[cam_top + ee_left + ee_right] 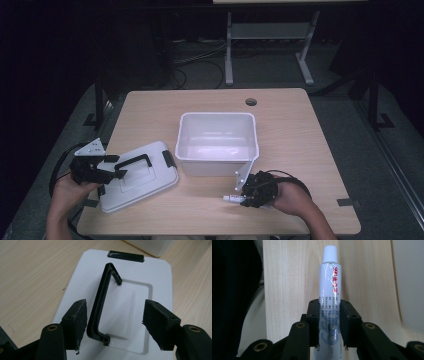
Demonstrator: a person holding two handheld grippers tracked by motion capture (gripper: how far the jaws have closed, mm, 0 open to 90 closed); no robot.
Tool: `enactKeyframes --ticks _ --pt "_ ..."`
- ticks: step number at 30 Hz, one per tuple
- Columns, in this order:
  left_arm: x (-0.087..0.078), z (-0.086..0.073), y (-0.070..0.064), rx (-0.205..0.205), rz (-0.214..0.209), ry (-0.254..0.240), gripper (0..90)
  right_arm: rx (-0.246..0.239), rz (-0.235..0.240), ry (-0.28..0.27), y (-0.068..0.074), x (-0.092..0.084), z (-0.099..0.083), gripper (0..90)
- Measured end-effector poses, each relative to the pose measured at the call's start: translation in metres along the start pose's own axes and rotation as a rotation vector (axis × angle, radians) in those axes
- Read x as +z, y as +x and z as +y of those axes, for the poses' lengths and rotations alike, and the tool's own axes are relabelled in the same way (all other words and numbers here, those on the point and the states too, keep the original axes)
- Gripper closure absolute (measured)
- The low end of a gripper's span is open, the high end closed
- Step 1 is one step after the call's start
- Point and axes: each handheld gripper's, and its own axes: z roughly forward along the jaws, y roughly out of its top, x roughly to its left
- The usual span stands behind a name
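Note:
A white lid [145,182] with a black handle [132,161] lies on the table's left side. My left gripper [117,167] hovers over its near end. In the left gripper view the handle [102,302] stands raised off the lid [82,277] between the open jaws of my left gripper [116,312], close beside the left pad [75,320] and well apart from the other. A white tube [329,282] with red print and a white cap is clamped between the pads of my right gripper [329,322]. Seen from above, the tube [231,198] points left from the right gripper [242,198], in front of the bin.
An open, empty white bin [186,145] stands mid-table, its wall just beyond the right gripper. A black latch [126,256] sits on the lid's far edge. The table [300,150] has a cable hole [251,102] at the back. A desk frame [229,50] stands beyond it.

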Motion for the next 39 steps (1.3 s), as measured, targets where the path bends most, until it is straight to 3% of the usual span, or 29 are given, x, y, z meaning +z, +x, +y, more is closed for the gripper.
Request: enactKeyframes --ticks 39 --pt "0.0 -0.002 0.002 -0.013 0.014 0.006 32.8 -0.089 -0.036 -0.074 -0.009 -0.079 0.052 71.2"
